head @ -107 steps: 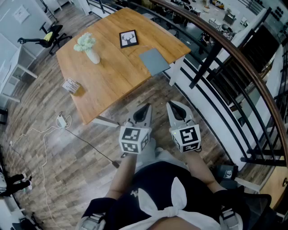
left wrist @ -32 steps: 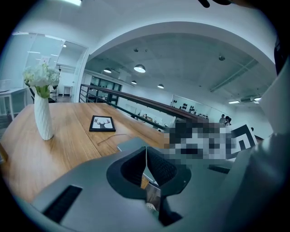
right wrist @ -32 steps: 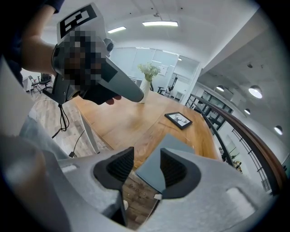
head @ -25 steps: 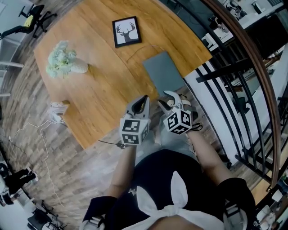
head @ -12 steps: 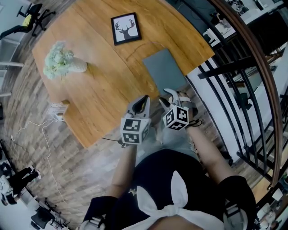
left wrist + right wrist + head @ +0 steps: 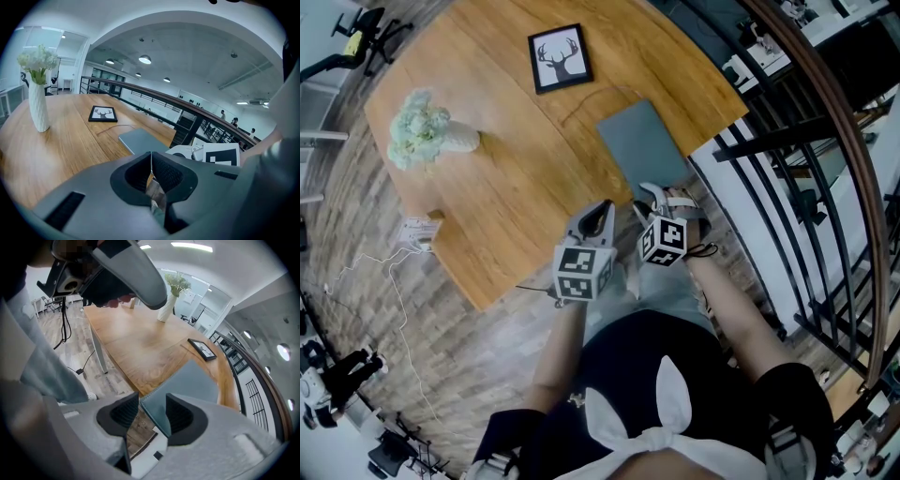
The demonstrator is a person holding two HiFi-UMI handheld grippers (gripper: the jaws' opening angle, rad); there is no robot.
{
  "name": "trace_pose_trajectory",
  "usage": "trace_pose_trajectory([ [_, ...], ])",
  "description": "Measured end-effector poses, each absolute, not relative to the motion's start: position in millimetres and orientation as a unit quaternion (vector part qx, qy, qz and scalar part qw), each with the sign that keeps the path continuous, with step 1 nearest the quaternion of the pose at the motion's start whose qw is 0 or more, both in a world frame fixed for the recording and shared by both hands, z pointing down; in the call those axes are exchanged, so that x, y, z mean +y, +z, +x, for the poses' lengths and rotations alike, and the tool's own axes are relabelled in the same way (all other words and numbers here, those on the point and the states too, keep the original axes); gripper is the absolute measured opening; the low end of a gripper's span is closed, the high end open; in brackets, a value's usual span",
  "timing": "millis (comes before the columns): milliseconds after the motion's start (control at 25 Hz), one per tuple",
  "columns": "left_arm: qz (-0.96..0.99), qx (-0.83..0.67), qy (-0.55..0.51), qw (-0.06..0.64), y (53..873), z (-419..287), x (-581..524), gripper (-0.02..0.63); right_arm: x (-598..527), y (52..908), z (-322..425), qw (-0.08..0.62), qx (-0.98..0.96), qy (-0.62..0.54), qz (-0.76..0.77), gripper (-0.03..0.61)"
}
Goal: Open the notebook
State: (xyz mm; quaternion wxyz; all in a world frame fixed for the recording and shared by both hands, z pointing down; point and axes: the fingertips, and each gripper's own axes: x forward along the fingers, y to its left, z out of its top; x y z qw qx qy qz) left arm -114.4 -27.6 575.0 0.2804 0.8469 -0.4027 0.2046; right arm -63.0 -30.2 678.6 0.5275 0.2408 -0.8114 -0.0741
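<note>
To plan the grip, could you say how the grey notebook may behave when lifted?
The notebook looks thin, so its cover probably flexes. It lies near the smooth table edge, so a push may slide it off.

- Left gripper (image 6: 602, 214): held out front, level, tips pointing away from the body. In its own view (image 6: 151, 161) the jaws are pressed together, with no gap.
- Right gripper (image 6: 645, 202): just beside the left one, slightly further forward and rolled to one side. In its own view (image 6: 152, 404) the jaws are apart with a clear gap.
- Left marker cube (image 6: 582, 272) sits square to the head camera. Right marker cube (image 6: 664, 241) is visibly tilted.
- Left forearm (image 6: 555, 352) runs nearly straight out from the torso. Right forearm (image 6: 727, 305) angles inward toward the centre.
- The two grippers are close together but not touching.
</note>
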Motion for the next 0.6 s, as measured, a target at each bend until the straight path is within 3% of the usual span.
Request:
trace_pose_trajectory([
  [600,0.848,-0.402,0.205,0.279,574,-119,-39,0.025,-32,679,-63,0.524,-0.812,-0.018,0.257,0.073],
])
